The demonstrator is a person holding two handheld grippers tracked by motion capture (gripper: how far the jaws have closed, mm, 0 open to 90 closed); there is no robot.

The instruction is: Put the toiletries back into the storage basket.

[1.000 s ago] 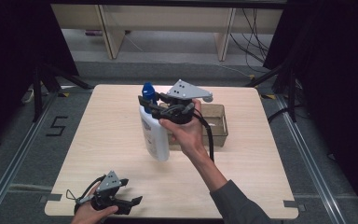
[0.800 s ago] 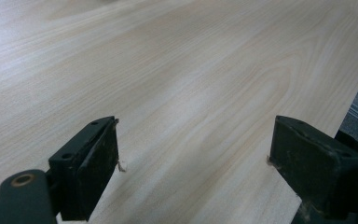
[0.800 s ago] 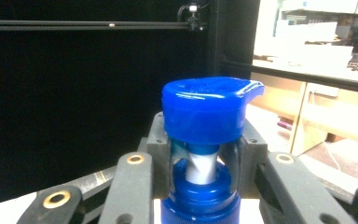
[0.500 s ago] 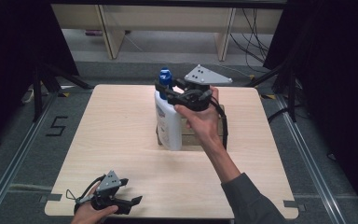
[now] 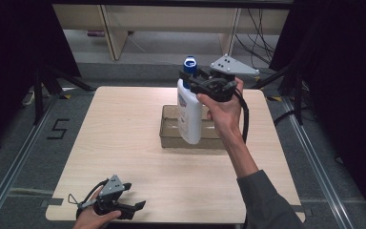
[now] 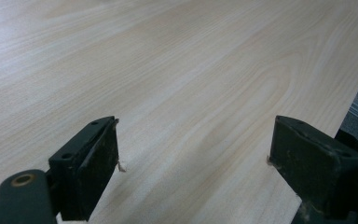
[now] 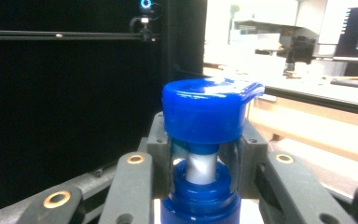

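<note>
A white bottle [image 5: 189, 112] with a blue pump cap [image 5: 189, 63] hangs upright above a clear shallow box [image 5: 169, 130] on the table. My right gripper [image 5: 193, 78] is shut on the bottle's neck just under the cap. In the right gripper view the blue cap [image 7: 205, 109] sits between the jaws, which press on the neck [image 7: 200, 168] from both sides. My left gripper [image 5: 133, 209] rests at the table's near left edge, open. The left gripper view has its jaws wide apart over bare wood [image 6: 191, 93].
The light wooden table [image 5: 114, 143] has open room to the left and front of the box. Its near edge runs beside the left gripper. Shelving legs [image 5: 109, 28] and cables [image 5: 262, 28] stand behind the far edge. Dark floor lies on both sides.
The right gripper has carried the bottle to the right and up, from tilted beside the box to upright over it. The left gripper has stayed put.
</note>
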